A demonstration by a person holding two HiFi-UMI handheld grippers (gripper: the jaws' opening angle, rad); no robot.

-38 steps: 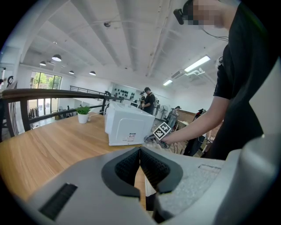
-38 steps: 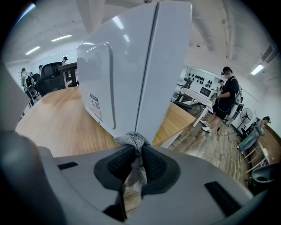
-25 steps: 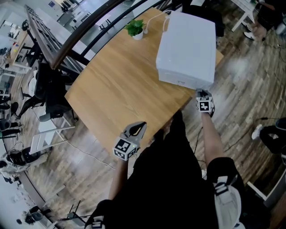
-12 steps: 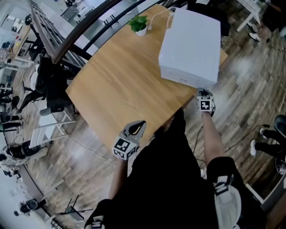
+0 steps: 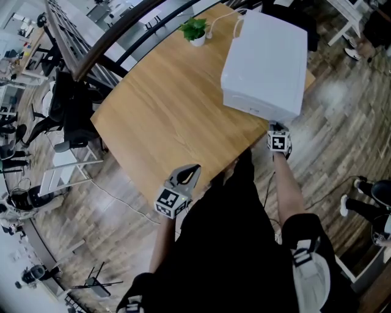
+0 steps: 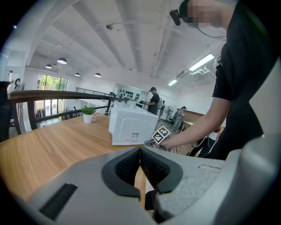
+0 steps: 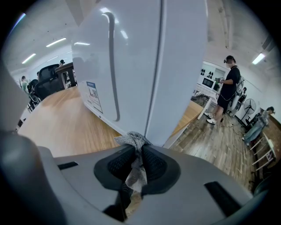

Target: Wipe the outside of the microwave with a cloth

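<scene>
We hold the cloth clamped in the right hand-held gripper, at the near corner of the microwave on the table's right edge. It has barely moved in the last second, so the wipe is probably just starting. Left hand-held gripper is closed and empty.

A light wooden table is seen set on a wood-plank floor, with a small green potted plant and a white cable placed near its far edge, a dark curved railing run behind it, and a black office chair parked near its left corner.
</scene>
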